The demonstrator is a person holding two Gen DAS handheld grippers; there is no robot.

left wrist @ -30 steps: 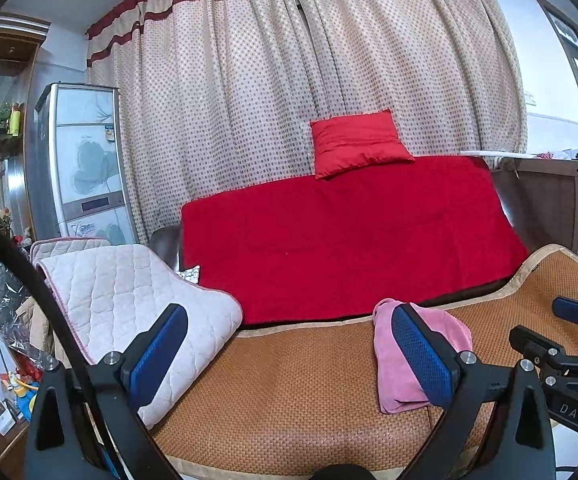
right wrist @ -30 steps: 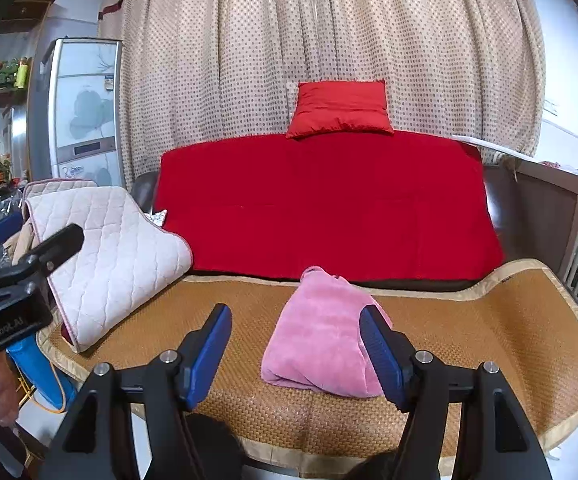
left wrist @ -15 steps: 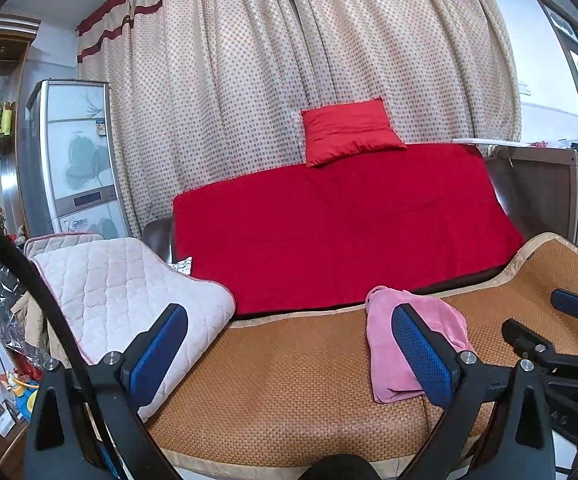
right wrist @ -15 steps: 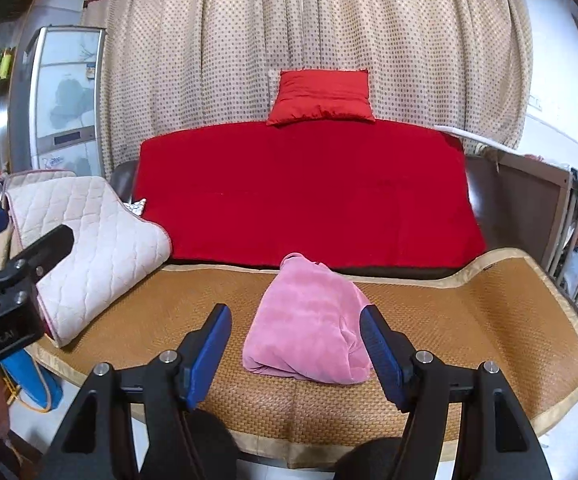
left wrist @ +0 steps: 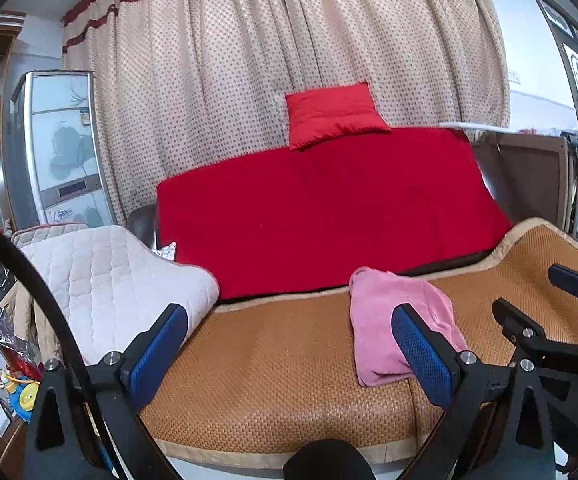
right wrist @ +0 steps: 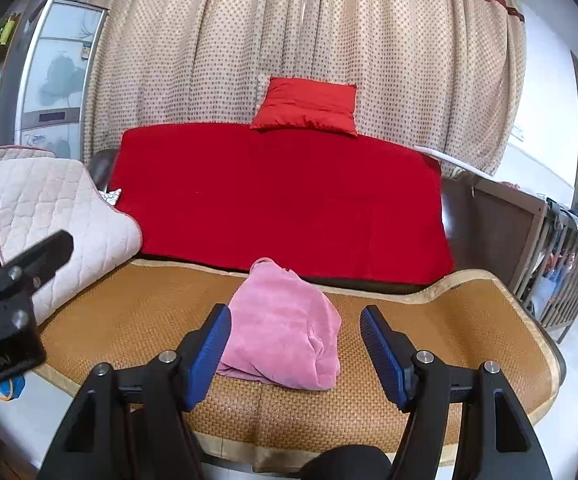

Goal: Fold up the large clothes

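Note:
A pink garment (right wrist: pixel 285 324) lies folded in a bundle on the woven bamboo mat (right wrist: pixel 137 312) of the sofa seat. It also shows in the left wrist view (left wrist: pixel 393 320). My right gripper (right wrist: pixel 295 356) is open and empty, held in front of the bundle with its blue pads on either side of it, not touching. My left gripper (left wrist: pixel 289 356) is open and empty, to the left of the bundle over the mat (left wrist: pixel 273 360). The right gripper's fingers (left wrist: pixel 521 328) show at the right edge of the left wrist view.
A red blanket (right wrist: pixel 281 200) covers the sofa back, with a red cushion (right wrist: pixel 305 106) on top. A quilted cream pad (right wrist: pixel 61 220) lies over the left armrest. Dotted curtains hang behind. A tall white cabinet (left wrist: pixel 61 148) stands at left, a wooden rail (right wrist: pixel 565 256) at right.
Both grippers have drawn back and tilted down a little, so the sofa sits lower in view. The pink bundle has not moved. Both grippers stay open.

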